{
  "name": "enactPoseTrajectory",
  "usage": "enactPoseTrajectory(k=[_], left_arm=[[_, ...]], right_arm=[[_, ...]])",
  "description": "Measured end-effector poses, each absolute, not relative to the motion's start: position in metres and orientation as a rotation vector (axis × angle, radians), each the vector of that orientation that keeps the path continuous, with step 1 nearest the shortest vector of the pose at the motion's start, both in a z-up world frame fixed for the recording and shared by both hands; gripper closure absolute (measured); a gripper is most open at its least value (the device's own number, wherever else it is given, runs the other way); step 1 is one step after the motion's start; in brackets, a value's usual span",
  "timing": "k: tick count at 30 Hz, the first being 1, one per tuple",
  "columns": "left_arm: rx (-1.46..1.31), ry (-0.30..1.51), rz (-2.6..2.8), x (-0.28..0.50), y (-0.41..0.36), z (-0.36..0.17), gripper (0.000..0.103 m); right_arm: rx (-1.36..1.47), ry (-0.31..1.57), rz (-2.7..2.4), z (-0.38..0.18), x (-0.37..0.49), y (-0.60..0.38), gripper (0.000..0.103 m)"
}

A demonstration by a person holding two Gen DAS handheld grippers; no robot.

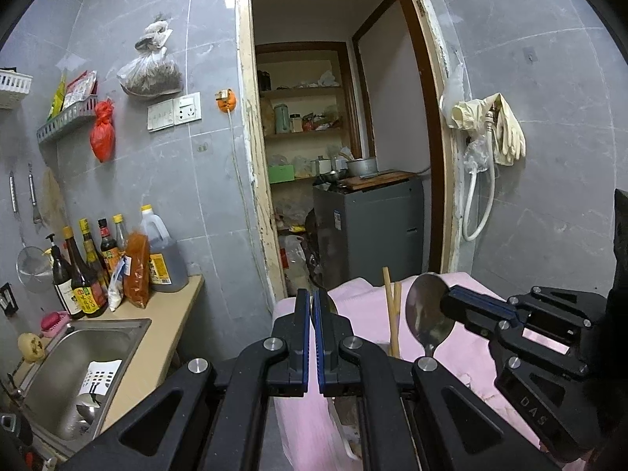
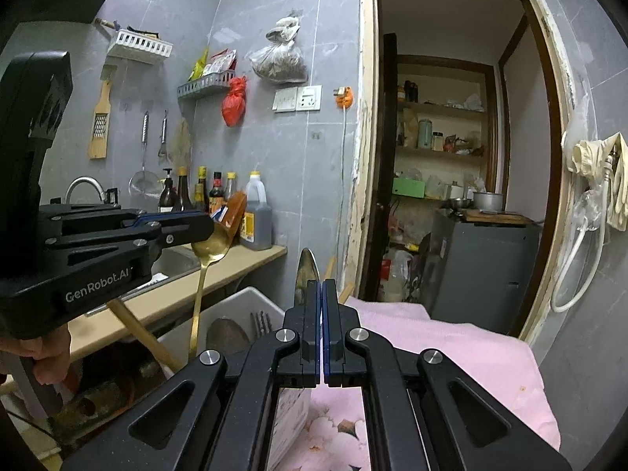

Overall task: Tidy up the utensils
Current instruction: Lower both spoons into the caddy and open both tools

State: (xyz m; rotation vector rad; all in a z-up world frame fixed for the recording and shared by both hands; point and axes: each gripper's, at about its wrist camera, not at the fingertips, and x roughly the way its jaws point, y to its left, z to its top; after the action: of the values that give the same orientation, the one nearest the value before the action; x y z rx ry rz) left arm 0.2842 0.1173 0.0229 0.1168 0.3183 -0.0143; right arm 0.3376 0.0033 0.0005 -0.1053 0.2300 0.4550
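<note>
My left gripper [image 1: 313, 306] is shut on the bowl of a gold spoon [image 2: 212, 241], which hangs handle-down into a white utensil holder [image 2: 251, 302]; only the spoon's edge [image 1: 331, 306] shows in the left wrist view. My right gripper [image 2: 321, 298] is shut on a silver spoon [image 1: 428, 314], bowl up, seen edge-on in the right wrist view [image 2: 308, 271]. The holder also has a fork [image 2: 261, 320], a dark spoon [image 2: 225, 333] and a wooden handle [image 2: 145, 337]. Wooden chopsticks [image 1: 392, 310] stand between the grippers.
A pink cloth [image 2: 451, 345] covers the surface below. A steel sink [image 1: 78, 357] and a counter with sauce bottles [image 1: 90, 271] lie left. Behind is an open doorway with a grey cabinet [image 1: 373, 227]. Rubber gloves [image 1: 506, 129] hang on the right wall.
</note>
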Motion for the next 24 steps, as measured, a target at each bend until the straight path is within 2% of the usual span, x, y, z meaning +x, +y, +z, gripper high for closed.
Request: enactPoseTrajectory(k=[8,24], left_arm=[[0.092,0.337,-0.050,0.279,0.119,0.016,0.100],[0.102,0.188,0.031,0.294,0.124,0.048,0.100]], right_arm=[[-0.102,0.266,0.467,-0.012,0.335,0.005,0.102],[-0.098,0.260,0.452,-0.012,0.338,0.007,0.102]])
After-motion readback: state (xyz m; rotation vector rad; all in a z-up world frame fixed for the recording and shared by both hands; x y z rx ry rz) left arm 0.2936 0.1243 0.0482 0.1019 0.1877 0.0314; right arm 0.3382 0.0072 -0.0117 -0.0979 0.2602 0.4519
